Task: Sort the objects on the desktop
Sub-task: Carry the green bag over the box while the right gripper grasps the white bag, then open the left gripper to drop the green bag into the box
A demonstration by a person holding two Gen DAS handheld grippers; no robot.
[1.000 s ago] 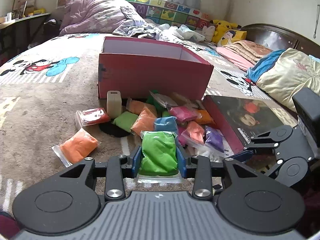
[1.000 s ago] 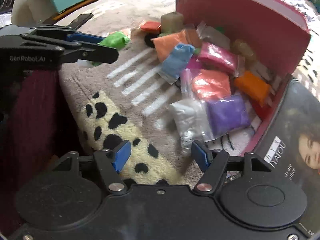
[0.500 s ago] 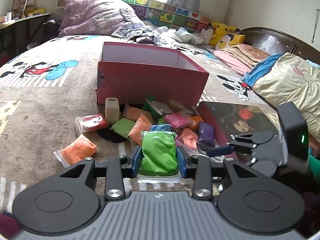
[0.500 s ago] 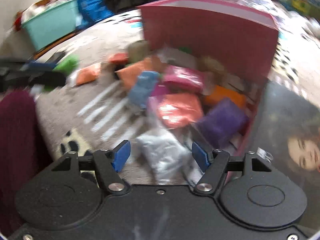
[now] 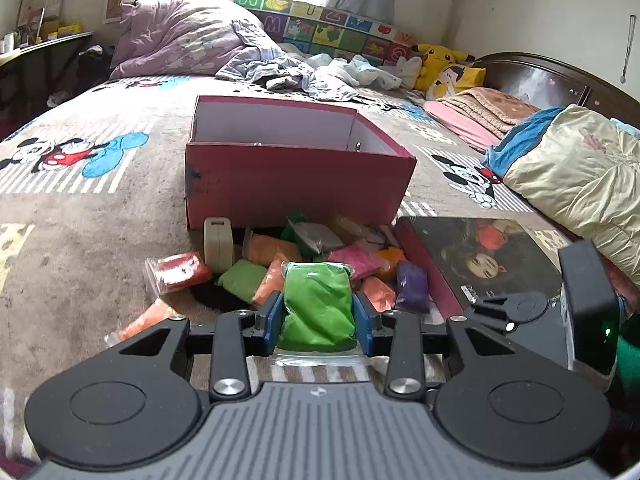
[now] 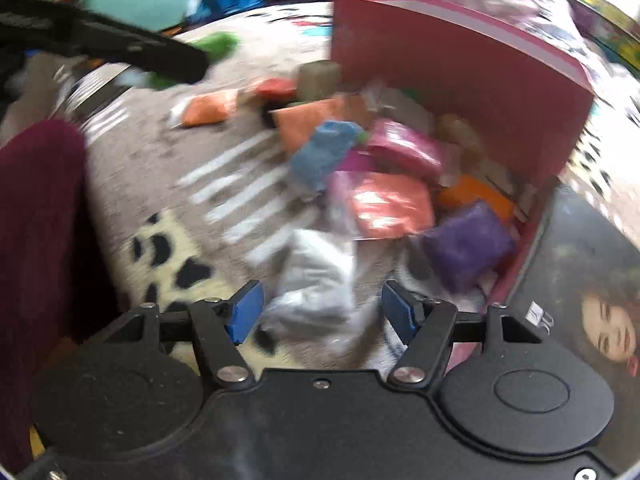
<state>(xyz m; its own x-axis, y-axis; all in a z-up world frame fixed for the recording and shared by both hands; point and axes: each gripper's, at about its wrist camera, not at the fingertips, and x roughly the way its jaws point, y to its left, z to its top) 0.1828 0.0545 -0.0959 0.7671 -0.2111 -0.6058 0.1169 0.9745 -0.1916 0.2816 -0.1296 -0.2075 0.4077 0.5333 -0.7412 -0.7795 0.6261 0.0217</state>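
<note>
Holding a green clay bag (image 5: 318, 308) clamped in front of the red box (image 5: 296, 184), the left gripper (image 5: 318, 322) is judged mid-transfer; a lift over the box's near wall is called for. The right gripper (image 6: 322, 312), fingers apart, is aimed at a grey bag (image 6: 316, 276) before the box.

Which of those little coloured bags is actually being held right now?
The bright green bag, pinched between the left gripper's blue pads. The other bags, like the purple one, lie loose before the red box.
</note>
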